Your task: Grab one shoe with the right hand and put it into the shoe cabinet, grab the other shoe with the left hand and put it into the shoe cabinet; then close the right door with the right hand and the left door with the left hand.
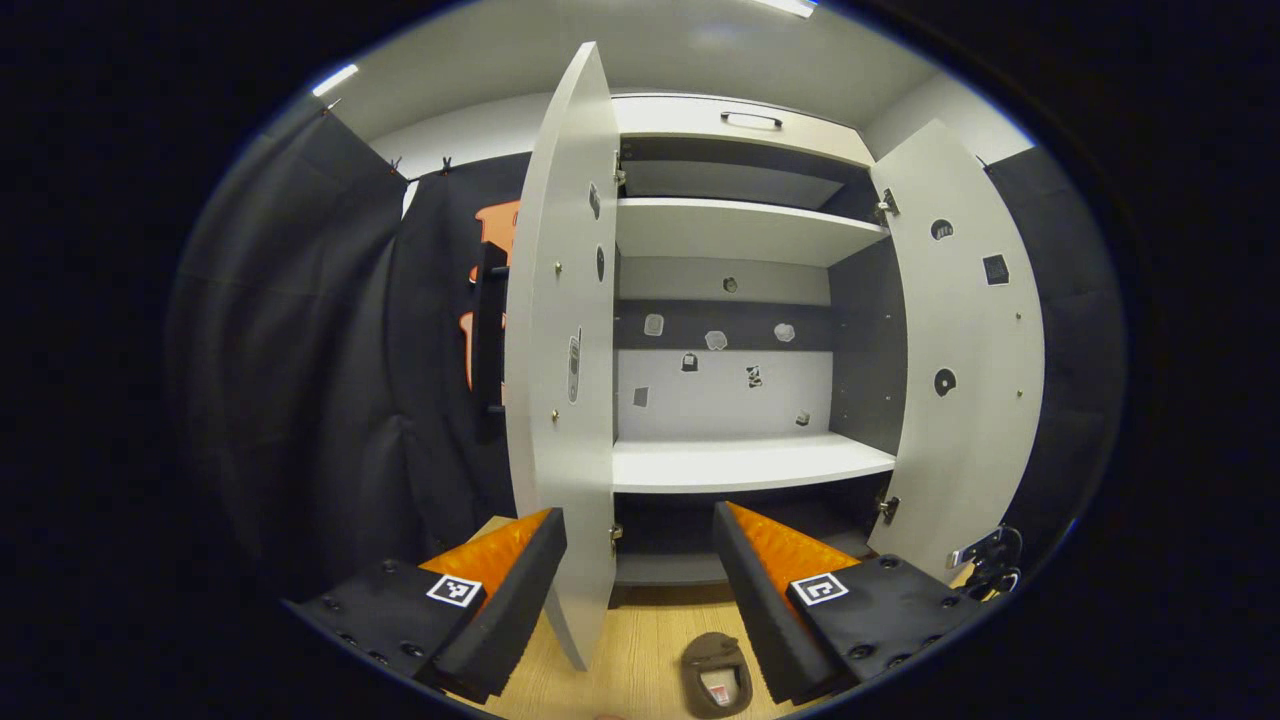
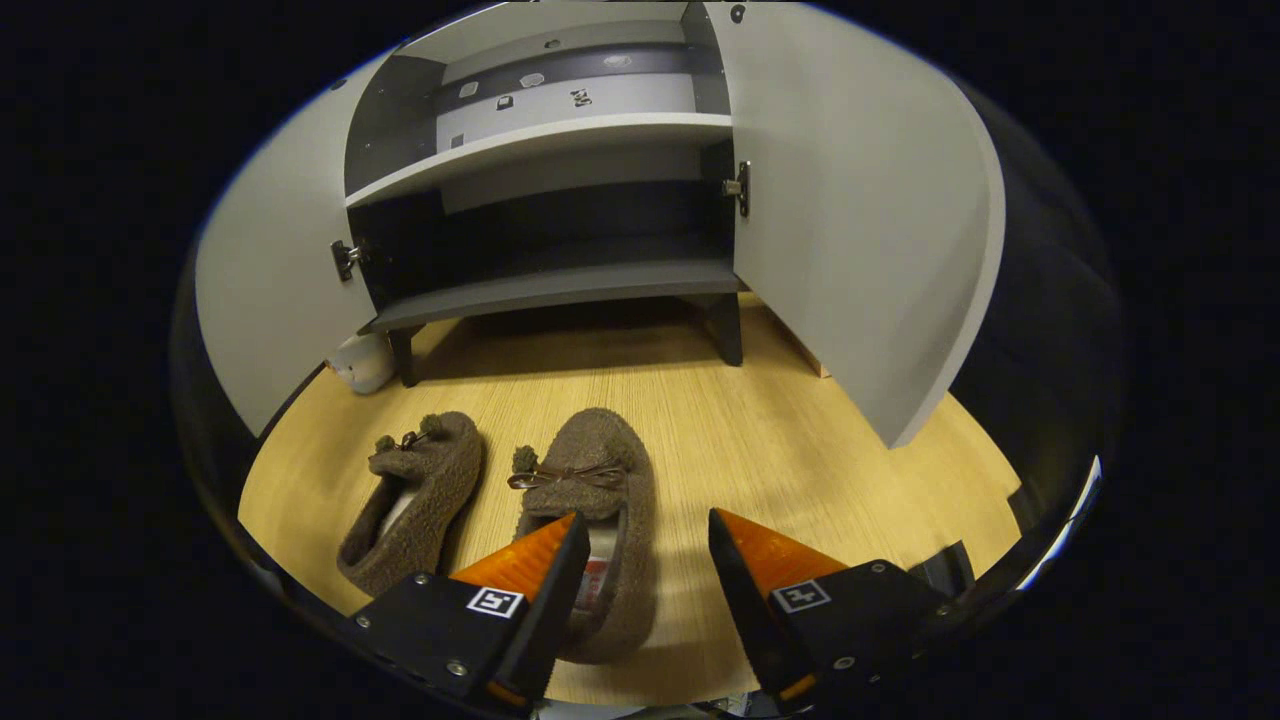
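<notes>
- Hovering in front of the open shoe cabinet point(image 1: 740, 300), the left gripper point(image 1: 640, 590) has its jaws apart and empty, level with the lower white shelf point(image 1: 750, 462), the left door point(image 1: 565, 340) edge-on just ahead of it.
- On the wooden floor point(image 2: 760, 420) before the cabinet lie the two brown slippers side by side, toes to the cabinet: the left slipper point(image 2: 415, 495) lies free, and the right slipper point(image 2: 600, 520) sits under the right gripper point(image 2: 640, 570).
- That gripper's jaws are apart; one finger is over the slipper's opening, the other over bare floor, nothing clamped yet.
- Risk, as I judge it: closing here could catch only the soft outer wall, so the slipper sags or slips out during the lift.
- The fuzzy pile may also give under the pads.
- Room: the dark bottom shelf point(image 2: 560, 285) is bare and wide open between both doors.
- The right door point(image 2: 860, 220) swings out over the floor, so a carry too far right could knock its lower corner.
</notes>
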`<state>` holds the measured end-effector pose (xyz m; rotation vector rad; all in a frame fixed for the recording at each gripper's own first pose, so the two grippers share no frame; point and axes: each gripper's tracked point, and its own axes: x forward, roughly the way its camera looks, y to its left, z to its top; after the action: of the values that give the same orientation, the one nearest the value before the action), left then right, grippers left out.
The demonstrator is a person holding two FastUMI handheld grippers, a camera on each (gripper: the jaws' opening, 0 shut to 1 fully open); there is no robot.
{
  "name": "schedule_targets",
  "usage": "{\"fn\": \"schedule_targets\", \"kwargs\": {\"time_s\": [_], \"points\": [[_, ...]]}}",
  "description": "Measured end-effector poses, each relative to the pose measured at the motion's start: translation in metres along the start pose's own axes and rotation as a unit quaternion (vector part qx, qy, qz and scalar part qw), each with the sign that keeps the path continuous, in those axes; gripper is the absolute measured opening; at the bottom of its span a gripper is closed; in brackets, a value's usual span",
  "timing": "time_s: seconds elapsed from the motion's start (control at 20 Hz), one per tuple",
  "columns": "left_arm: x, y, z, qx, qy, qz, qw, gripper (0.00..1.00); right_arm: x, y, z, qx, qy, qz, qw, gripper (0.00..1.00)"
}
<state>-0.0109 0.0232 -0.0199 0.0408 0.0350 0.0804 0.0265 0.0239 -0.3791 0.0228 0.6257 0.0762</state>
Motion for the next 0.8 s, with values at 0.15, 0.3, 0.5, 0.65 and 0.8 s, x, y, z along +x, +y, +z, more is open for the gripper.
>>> {"fn": "schedule_targets", "kwargs": {"time_s": [0.15,0.3,0.5,0.65,0.8], "points": [[-0.001,-0.001,-0.003,0.006,0.004,0.001,1.000,0.96,0.016,0.002,-0.011,-0.010,0.018,0.000,1.000,0.54],[-0.002,-0.002,-0.006,0.010,0.006,0.001,1.000,0.96,0.029,0.005,-0.021,-0.005,0.037,0.001,0.999,0.33],[-0.003,-0.002,-0.009,0.008,0.009,0.002,1.000,0.94,0.035,0.000,-0.017,-0.003,0.035,-0.017,0.999,0.08],[-0.005,-0.002,-0.011,0.006,0.010,0.001,1.000,0.94,0.028,0.000,-0.003,-0.001,0.028,-0.021,0.999,0.01],[-0.006,-0.005,-0.013,-0.003,0.012,-0.004,1.000,0.94,0.006,0.013,0.026,0.003,0.008,-0.011,1.000,0.00]]}}
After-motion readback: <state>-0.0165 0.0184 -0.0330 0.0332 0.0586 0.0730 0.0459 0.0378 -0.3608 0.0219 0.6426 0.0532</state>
